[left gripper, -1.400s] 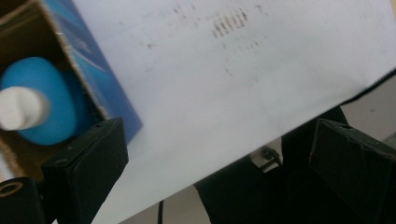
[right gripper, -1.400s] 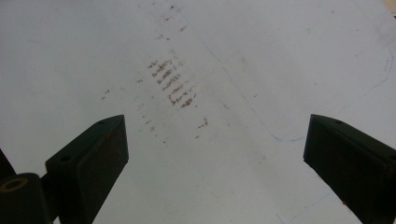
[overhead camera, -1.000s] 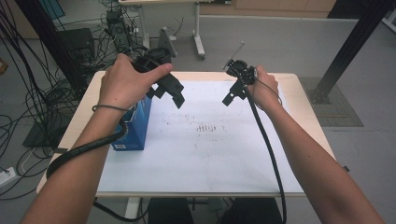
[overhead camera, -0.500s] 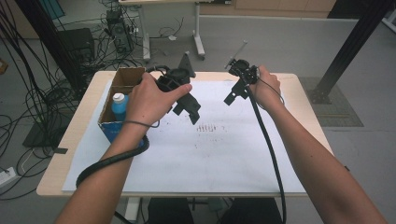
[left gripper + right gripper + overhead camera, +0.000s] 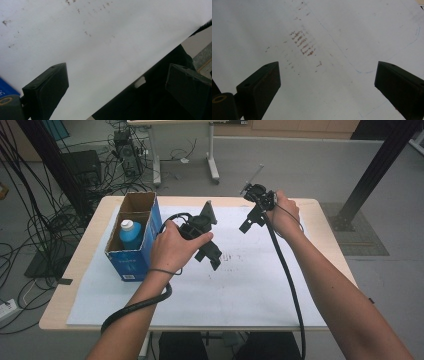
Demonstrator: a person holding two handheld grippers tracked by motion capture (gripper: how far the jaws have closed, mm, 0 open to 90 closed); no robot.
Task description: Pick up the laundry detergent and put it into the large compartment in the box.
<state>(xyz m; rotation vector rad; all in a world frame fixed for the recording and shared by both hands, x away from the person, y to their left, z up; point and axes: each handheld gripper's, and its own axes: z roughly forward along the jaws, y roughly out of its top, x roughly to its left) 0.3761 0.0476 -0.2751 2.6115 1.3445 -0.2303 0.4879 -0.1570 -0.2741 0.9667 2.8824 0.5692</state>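
A blue cardboard box (image 5: 131,265) stands open-topped at the table's left, with a blue bottle with a white cap (image 5: 129,234) inside it. My left gripper (image 5: 214,257) hovers over the middle of the white paper sheet (image 5: 240,290), just right of the box, tilted down. Its jaws are wide apart and empty (image 5: 116,66), and a corner of the box (image 5: 5,90) shows beside them. My right gripper (image 5: 250,222) hangs over the far right of the sheet. It is open too, with nothing between its jaws (image 5: 325,65), above brown smudges (image 5: 302,42).
The sheet covers most of the wooden table (image 5: 75,270). Its near edge and dark clothing (image 5: 155,100) lie below the left gripper. Cables and equipment (image 5: 75,165) crowd the floor at far left. A black post (image 5: 375,165) rises at the right.
My left hand and gripper have moved from above the box rightward and nearer, to the middle of the sheet, uncovering the bottle. The right gripper has stayed put.
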